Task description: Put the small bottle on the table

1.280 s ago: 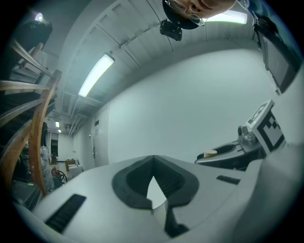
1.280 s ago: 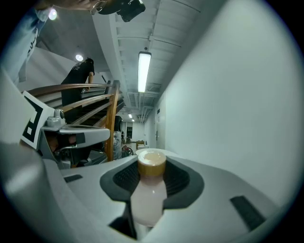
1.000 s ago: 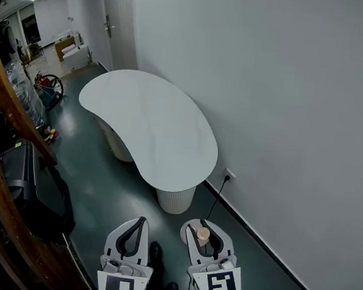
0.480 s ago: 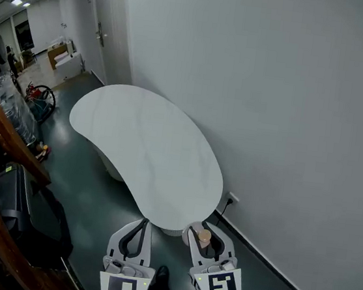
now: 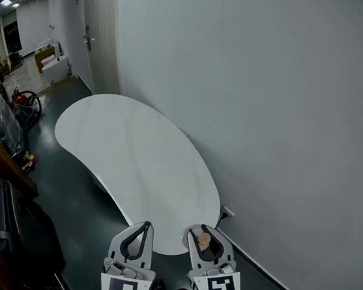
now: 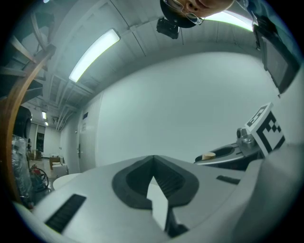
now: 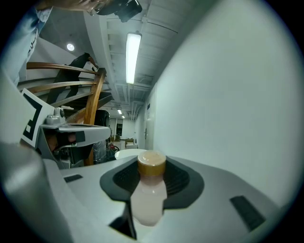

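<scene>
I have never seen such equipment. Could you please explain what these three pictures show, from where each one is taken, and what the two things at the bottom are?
There is no robot here. A person holds one gripping tool in each hand. The head view comes from a camera on the person's head, looking down. The left tool and the right tool show at its bottom edge, near the end of a white curved table that stands beside a wall. Nothing lies on the table. The other two pictures come from a camera riding on each tool, looking along its jaws. The right tool is closed on a small bottle with a tan cap. The left tool's jaws are together with nothing between them.
</scene>
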Tool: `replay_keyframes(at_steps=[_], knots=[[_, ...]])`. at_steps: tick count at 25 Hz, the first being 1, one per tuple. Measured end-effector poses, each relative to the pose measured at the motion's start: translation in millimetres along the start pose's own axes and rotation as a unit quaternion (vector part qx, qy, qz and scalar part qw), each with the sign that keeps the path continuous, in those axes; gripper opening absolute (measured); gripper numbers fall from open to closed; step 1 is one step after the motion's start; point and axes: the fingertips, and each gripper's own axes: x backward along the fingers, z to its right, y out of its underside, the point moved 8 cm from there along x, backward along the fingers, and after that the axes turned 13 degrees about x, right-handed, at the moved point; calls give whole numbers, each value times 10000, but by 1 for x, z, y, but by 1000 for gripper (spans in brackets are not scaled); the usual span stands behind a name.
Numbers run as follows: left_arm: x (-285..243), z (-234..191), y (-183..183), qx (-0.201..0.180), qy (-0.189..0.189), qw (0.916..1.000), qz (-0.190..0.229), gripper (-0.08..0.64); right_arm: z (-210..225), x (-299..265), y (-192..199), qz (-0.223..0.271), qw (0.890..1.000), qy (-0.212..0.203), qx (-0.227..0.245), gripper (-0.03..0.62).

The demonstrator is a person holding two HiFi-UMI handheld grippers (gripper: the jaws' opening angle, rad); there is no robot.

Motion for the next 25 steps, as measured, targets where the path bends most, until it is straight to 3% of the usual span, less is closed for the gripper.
replay_keyframes(at_steps=[13,25], knots=[[-38,-7,5,-4,61,9998,-206,0,17,-23,16,-201,9996,55,-208,118],[-105,3,-4,-212,-36,9996,-161,0,68,-70,15,175,9997,-161,-68,118]])
